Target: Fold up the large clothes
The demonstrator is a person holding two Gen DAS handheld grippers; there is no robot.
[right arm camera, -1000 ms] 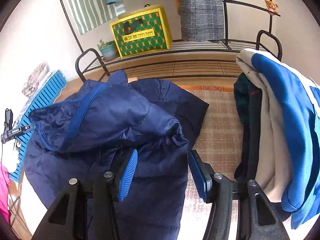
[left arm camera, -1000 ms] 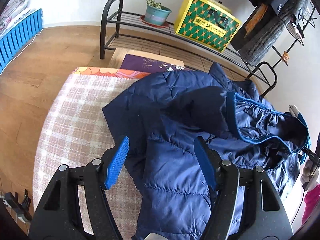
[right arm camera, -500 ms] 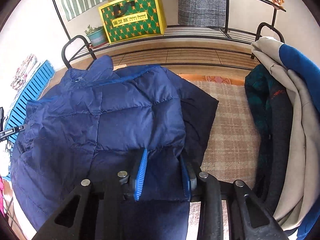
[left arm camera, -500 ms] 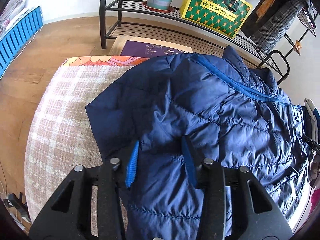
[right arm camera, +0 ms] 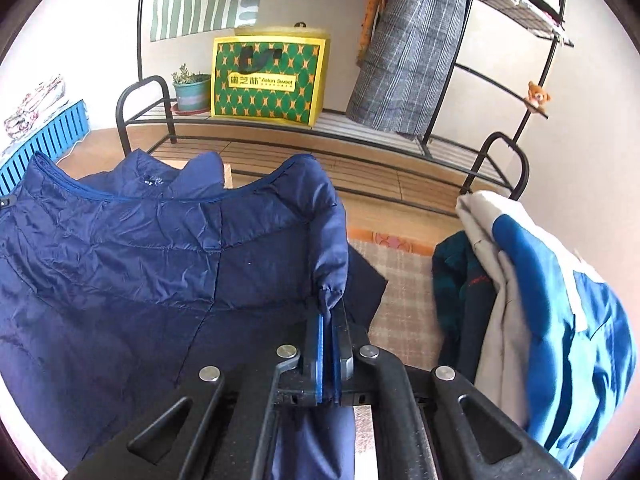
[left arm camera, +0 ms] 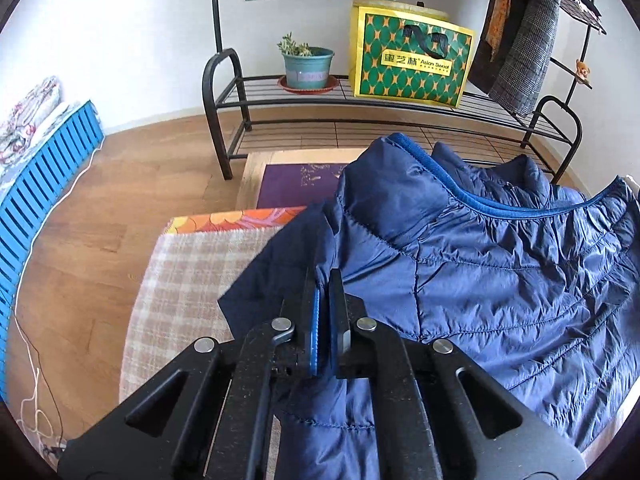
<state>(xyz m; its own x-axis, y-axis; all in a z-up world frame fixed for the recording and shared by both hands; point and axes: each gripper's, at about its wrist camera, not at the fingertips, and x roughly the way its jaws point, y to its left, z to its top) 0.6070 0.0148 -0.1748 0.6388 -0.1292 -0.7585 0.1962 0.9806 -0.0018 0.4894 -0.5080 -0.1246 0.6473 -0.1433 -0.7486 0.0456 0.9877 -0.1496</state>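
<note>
A navy quilted puffer jacket [left arm camera: 500, 272] lies on a plaid-covered table [left arm camera: 188, 276], collar toward the far side. My left gripper [left arm camera: 323, 280] is shut on the jacket's left edge and holds that fabric lifted off the cloth. In the right wrist view the same jacket [right arm camera: 140, 248] fills the left side. My right gripper [right arm camera: 329, 312] is shut on a bunched fold at the jacket's right edge, raised above the table [right arm camera: 404, 280]. A darker flap of the jacket lies flat under the lifted part.
A pile of other clothes, blue, beige and dark green [right arm camera: 520, 300], sits on the table's right side. A black metal rack [left arm camera: 224, 112] behind holds a potted plant [left arm camera: 306, 64] and a green-yellow bag [left arm camera: 412, 64]. A blue slatted crate [left arm camera: 44, 176] stands at left.
Both grippers went from open above the jacket to shut on its edges. The jacket got spread flatter, and both held edges have risen off the table.
</note>
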